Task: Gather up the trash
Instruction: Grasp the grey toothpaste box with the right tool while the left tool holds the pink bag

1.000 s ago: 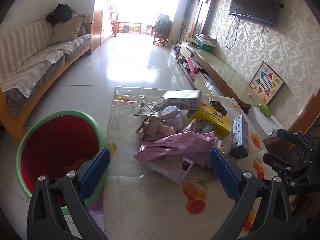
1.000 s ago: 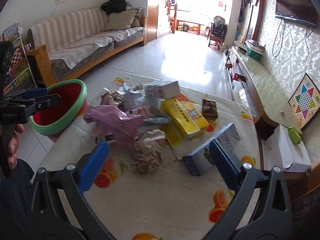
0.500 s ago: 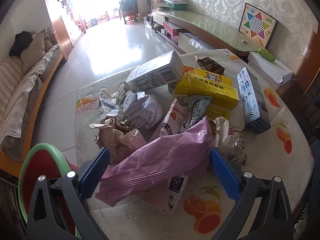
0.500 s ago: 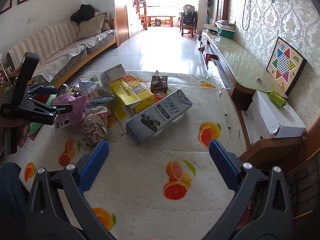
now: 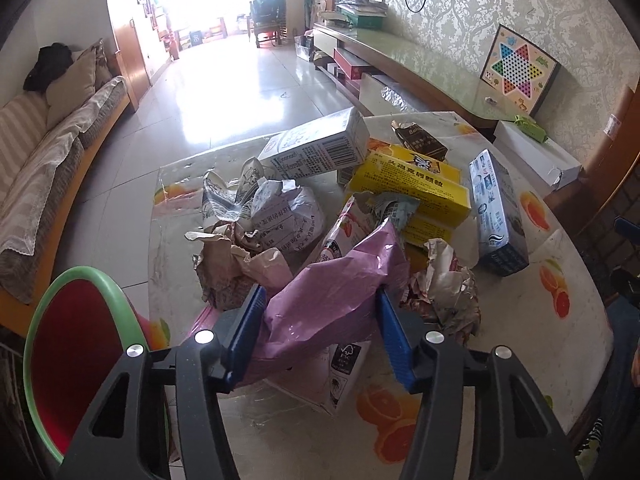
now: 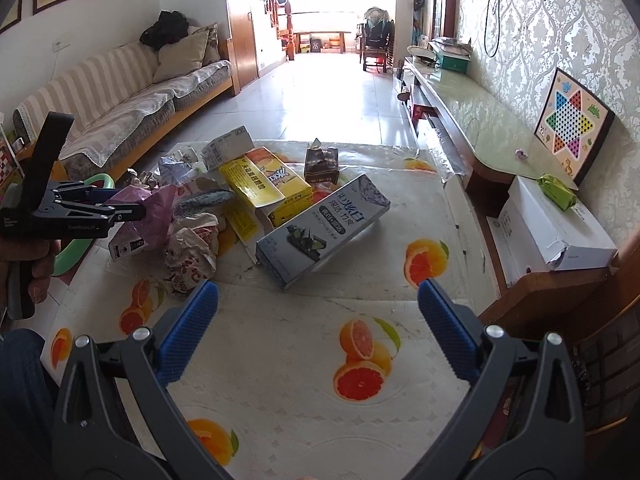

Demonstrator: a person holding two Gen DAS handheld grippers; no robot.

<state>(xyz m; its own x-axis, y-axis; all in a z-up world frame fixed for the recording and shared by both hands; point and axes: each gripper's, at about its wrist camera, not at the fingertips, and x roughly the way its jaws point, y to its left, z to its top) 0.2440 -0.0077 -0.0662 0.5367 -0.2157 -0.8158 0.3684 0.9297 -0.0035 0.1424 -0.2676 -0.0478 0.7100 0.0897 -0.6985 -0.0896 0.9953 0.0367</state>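
A heap of trash lies on the fruit-print table (image 5: 520, 344): a pink plastic bag (image 5: 332, 292), crumpled paper (image 5: 276, 216), a brown paper bag (image 5: 236, 264), yellow boxes (image 5: 416, 188) and a blue-grey toothpaste box (image 5: 496, 208). My left gripper (image 5: 320, 328) has closed in on the pink bag, its blue pads pressing both sides of it. It also shows in the right wrist view (image 6: 120, 210). My right gripper (image 6: 318, 316) is open and empty above the table's near side, in front of the toothpaste box (image 6: 324, 224).
A green basin with a red inside (image 5: 68, 364) stands on the floor left of the table. A white carton (image 5: 316, 148) and a dark packet (image 5: 420, 140) lie at the far side. A white box (image 6: 552, 228) sits at the right. A sofa (image 5: 48, 176) is at the left.
My left gripper moved forward and its jaws narrowed around the pink bag. My right gripper shifted a little, still open over the table.
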